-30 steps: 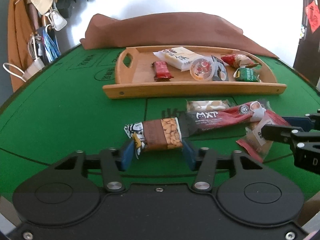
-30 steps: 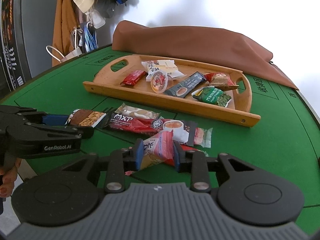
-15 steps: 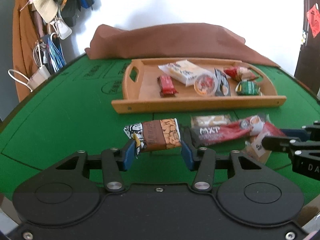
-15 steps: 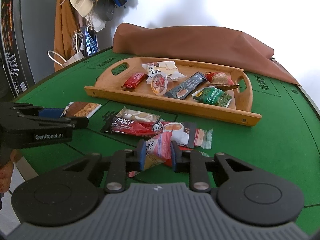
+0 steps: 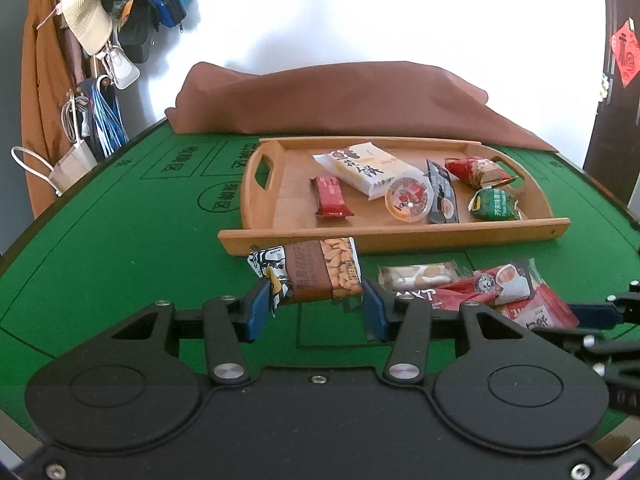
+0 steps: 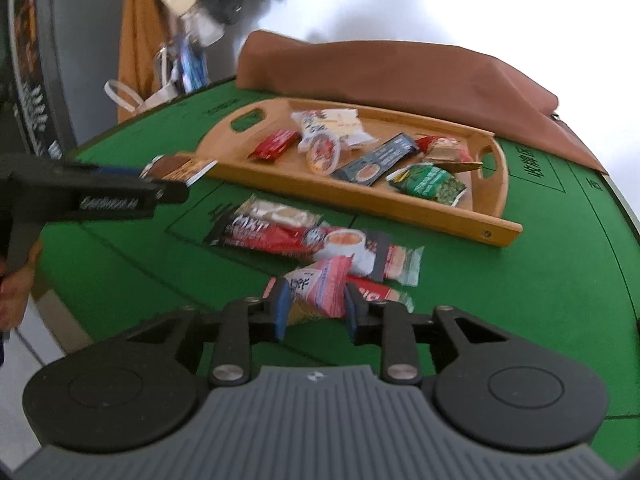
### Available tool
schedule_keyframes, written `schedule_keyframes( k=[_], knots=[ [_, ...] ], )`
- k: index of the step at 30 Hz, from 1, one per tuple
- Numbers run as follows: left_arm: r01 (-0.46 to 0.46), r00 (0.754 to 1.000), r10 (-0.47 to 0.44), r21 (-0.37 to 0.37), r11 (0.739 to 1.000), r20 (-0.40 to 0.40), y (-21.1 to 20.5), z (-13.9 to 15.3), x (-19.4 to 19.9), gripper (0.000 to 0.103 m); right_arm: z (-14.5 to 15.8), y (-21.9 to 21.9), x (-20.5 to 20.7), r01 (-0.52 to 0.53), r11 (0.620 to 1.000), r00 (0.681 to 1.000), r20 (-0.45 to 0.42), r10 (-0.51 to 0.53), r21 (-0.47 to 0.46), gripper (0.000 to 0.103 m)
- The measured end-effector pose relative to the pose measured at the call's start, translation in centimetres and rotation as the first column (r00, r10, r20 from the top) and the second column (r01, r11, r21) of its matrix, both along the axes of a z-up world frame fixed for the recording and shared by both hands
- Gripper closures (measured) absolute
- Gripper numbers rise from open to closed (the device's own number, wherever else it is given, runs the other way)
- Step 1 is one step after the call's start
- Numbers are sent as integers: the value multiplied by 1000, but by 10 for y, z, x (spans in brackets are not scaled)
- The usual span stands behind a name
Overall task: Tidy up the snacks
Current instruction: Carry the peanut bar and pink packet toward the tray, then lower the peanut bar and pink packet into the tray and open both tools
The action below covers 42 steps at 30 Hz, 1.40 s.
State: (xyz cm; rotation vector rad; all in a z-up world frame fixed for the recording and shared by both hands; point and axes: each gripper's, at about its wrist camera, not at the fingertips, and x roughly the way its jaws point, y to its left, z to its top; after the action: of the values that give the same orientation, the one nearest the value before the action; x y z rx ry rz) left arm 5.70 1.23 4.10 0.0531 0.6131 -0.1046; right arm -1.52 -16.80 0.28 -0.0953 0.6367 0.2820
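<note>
My left gripper (image 5: 316, 312) is shut on a brown peanut bar (image 5: 316, 276) and holds it above the green table, just in front of the wooden tray (image 5: 392, 236). In the right wrist view the left gripper (image 6: 160, 192) and the bar (image 6: 176, 170) are near the tray's left front corner (image 6: 224, 172). My right gripper (image 6: 316, 310) is shut on a pink snack packet (image 6: 320, 290), lifted a little above the table. The tray holds several snacks: a red bar (image 5: 330, 196), a white packet (image 5: 366, 168), a jelly cup (image 5: 409, 198) and a green packet (image 5: 496, 204).
Loose snacks lie on the table in front of the tray: a red MXT stick (image 6: 280, 236), a pale cracker packet (image 5: 416, 280) and a coffee sachet (image 6: 352, 244). A brown cloth (image 5: 340, 100) is heaped behind the tray. Bags and a hat (image 5: 92, 28) hang at the left.
Both grippers have risen from the table with their snacks. The left one has carried the peanut bar forward to the tray's front edge.
</note>
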Motion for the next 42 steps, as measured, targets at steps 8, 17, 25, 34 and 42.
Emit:
schedule_keyframes(
  k=[8,17,25,34,42],
  knots=[
    [6,1000,-6,-10,1000,-13,-2,-4,2,56,-11,13,0,-24,999,1000,-4,24,-27,30],
    [3,1000,-3,-7,1000,-12,-1,-4,3,56,-18,33,1,-45,992,998,40,50,-119,49],
    [-9,1000,9,-18,1000,-1,2,-2,6,56,-4,12,7,-3,1000,1000,-11,3,18,70],
    [-6,1000,6,-25,1000,15,3,7,13,56,13,-10,17,44,995,999,-1,-44,92,79],
    [-9,999,11,-51,999,32,6,20,35,56,36,-36,32,112,983,992,41,-119,148,79]
  ],
)
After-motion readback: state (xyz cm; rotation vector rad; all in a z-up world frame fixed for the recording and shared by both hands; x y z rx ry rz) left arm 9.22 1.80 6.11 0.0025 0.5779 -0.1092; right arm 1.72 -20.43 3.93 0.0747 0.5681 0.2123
